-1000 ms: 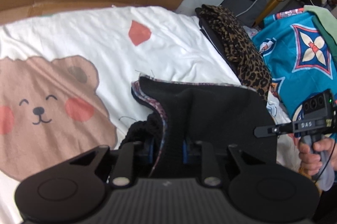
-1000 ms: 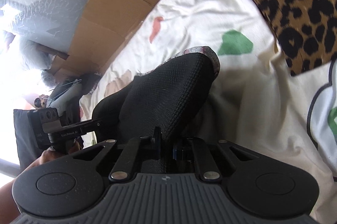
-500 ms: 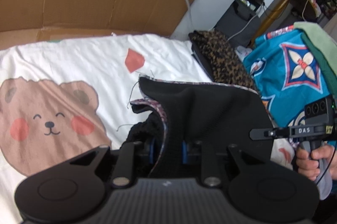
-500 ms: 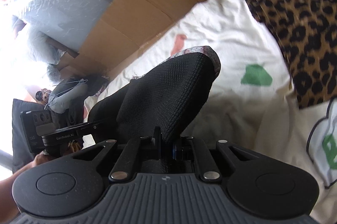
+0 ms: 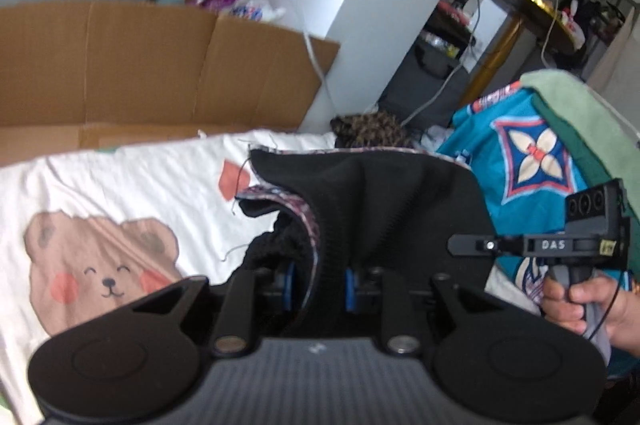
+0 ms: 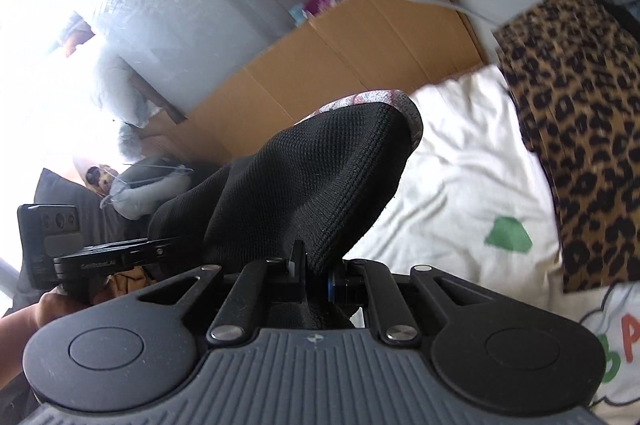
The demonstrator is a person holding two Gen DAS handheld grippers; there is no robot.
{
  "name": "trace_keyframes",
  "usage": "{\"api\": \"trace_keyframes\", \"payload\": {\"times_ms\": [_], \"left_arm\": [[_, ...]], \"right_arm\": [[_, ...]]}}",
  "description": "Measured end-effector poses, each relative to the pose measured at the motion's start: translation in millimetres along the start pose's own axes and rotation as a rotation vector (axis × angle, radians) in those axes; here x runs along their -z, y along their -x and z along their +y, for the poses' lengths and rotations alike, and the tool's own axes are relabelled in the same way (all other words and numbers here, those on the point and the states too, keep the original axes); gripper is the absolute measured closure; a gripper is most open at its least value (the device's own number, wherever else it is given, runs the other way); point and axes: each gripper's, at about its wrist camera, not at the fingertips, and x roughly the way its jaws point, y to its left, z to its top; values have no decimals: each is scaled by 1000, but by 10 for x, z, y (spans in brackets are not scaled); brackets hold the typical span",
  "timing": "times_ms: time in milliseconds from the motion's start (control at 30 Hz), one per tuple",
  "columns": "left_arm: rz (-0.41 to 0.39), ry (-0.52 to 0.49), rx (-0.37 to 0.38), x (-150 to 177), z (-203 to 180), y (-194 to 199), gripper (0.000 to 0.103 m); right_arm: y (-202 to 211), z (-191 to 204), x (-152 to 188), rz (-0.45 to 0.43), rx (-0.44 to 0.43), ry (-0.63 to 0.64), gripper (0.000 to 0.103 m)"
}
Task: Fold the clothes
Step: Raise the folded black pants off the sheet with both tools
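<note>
Setting: lived-in home, bedroom. Evidence: bed with cartoon bear sheet (image 5: 120, 193); leopard-print fabric (image 6: 580, 129); teal patterned cloth (image 5: 520, 161); flattened cardboard box (image 5: 160, 65) along the wall; round gold-legged side table (image 5: 516, 9); trailing white cable (image 5: 288, 5).

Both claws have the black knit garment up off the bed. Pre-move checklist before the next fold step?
1. Left claw shut on the black knit garment: ok, fabric sits between the blue pads.
2. Right claw shut on the same garment: ok, pinched tight at an edge.
3. Garment spread flat between the claws: not ok, it bunches and sags, patterned lining showing.
4. Bare landing area on the white bear-print sheet: ok, open area under the garment.
5. Leopard-print cloth apart from the lifted garment: ok, it lies off to the side.
6. Garment's lower hem free of the sheet: cannot tell, hidden behind the claws.
</note>
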Motion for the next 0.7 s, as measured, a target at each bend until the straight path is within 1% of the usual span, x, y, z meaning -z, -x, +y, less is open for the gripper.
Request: {"api": "trace_keyframes", "payload": {"times_ms": [200,467,700], "left_arm": [[-60,9,-22,-124,-106,221,79],[-143,8,-21,-253,-276,492,79],[-224,-38,-58,-370,-641,788,78]], "right_arm": [[101,231,-147,-47,-17,58,95],[285,607,-418,-72,18,177,95],[561,1048,-585,-155,40,298,95]]}}
